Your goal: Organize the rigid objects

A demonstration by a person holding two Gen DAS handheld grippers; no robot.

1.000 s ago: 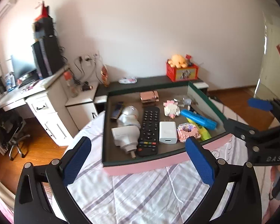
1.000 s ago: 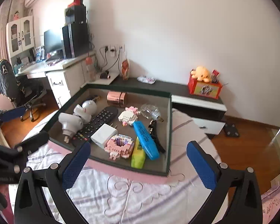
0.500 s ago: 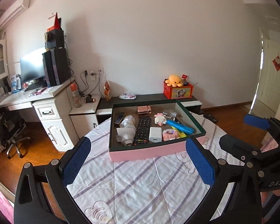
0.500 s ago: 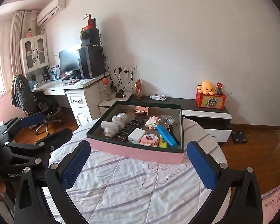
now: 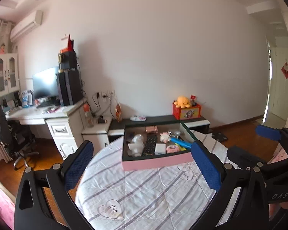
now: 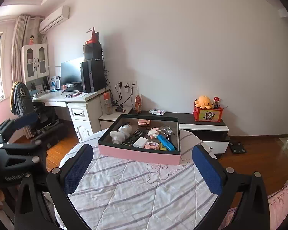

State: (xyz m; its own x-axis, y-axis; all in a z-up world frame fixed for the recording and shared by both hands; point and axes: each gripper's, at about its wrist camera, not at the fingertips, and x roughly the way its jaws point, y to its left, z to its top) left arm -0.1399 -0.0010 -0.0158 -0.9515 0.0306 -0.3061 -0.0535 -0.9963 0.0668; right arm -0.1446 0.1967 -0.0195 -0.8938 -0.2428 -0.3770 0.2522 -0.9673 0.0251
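both tongs, left [image 5: 142, 164] and right [image 6: 143, 167], gape wide and empty. the box [image 6: 138, 154] of small things sits far across the tabletop [image 6: 136, 191]; best approach low, one item only.

Pink-sided tray [image 6: 138, 154] on white, grey-striped cloth [image 6: 136, 187]; blue marker [image 6: 165, 143], black remote [image 6: 134, 137], blue-padded fingers [image 6: 207, 168]

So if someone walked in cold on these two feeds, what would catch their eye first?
Probably the pink-sided, dark-lined box packed with small items, sitting on the far side of the round table's striped white cloth. Inside, the bright blue marker and black remote control stand out. Both open grippers, left gripper and right gripper, hang empty over the cloth.
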